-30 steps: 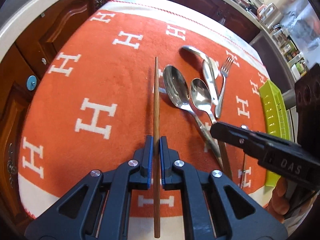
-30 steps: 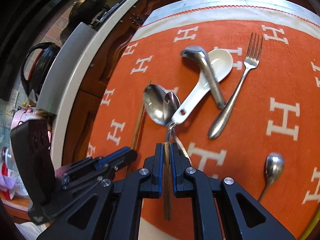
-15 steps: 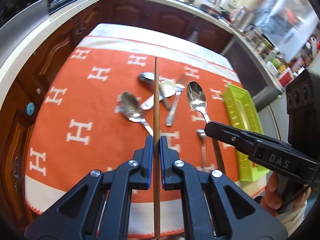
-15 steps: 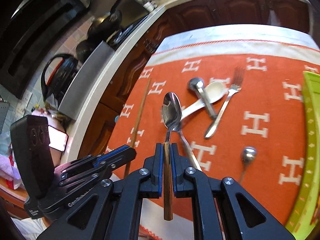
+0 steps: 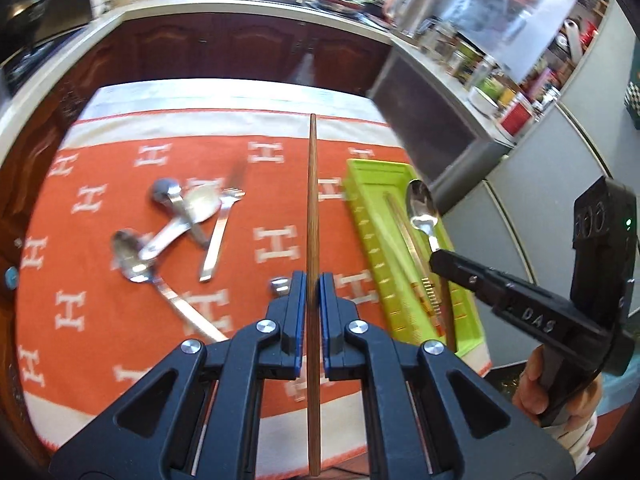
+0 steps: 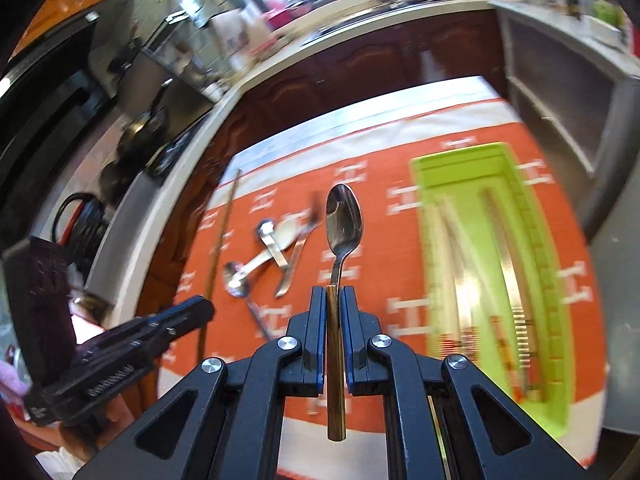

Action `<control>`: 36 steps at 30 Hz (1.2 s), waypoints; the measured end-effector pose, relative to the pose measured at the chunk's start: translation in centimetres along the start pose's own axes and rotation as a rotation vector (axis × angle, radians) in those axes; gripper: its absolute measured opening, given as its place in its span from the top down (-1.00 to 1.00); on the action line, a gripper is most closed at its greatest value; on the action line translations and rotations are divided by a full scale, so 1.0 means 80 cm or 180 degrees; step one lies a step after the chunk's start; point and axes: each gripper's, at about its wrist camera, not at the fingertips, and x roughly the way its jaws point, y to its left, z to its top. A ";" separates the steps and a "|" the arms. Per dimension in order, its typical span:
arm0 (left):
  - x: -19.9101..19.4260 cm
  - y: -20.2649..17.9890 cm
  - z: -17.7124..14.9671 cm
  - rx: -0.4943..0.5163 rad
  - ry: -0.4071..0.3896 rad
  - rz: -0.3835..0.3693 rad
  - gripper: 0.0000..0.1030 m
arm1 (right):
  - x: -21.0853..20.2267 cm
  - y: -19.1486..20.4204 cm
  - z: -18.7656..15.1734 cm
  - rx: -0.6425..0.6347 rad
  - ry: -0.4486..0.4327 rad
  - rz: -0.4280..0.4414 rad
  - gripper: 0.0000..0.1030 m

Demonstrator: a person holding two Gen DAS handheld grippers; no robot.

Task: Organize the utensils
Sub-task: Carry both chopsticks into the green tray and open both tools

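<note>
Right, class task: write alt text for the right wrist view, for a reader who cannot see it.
The right hand-held gripper is shut on the gold handle of a metal spoon, held above an orange cloth patterned with white H shapes. To the right lies a green tray; to the left lies a loose pile of cutlery, and the left hand-held gripper holds a wooden chopstick.

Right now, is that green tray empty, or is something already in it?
Not empty. The green tray already holds long utensils lying lengthwise in its slots; motion blur hides exactly what kind they are.

left tool (image 5: pixel 313 286) clamped, right tool (image 6: pixel 333 300) clamped
</note>
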 end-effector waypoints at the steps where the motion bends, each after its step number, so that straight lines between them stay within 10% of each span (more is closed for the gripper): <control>1: 0.009 -0.013 0.005 0.0021 0.0038 -0.0034 0.92 | -0.004 -0.008 0.002 0.0036 -0.0018 -0.0026 0.88; 22: 0.189 -0.124 0.036 -0.0072 0.0789 -0.0263 0.91 | 0.011 -0.147 0.044 0.0084 -0.0037 -0.0714 0.87; 32: 0.174 -0.117 0.031 0.0161 0.0721 -0.0020 0.86 | 0.081 -0.140 0.064 0.0015 0.0204 -0.0731 0.82; 36: 0.150 -0.115 0.032 0.0286 0.0583 0.0071 0.51 | 0.084 -0.130 0.064 0.0007 0.0169 -0.0688 0.79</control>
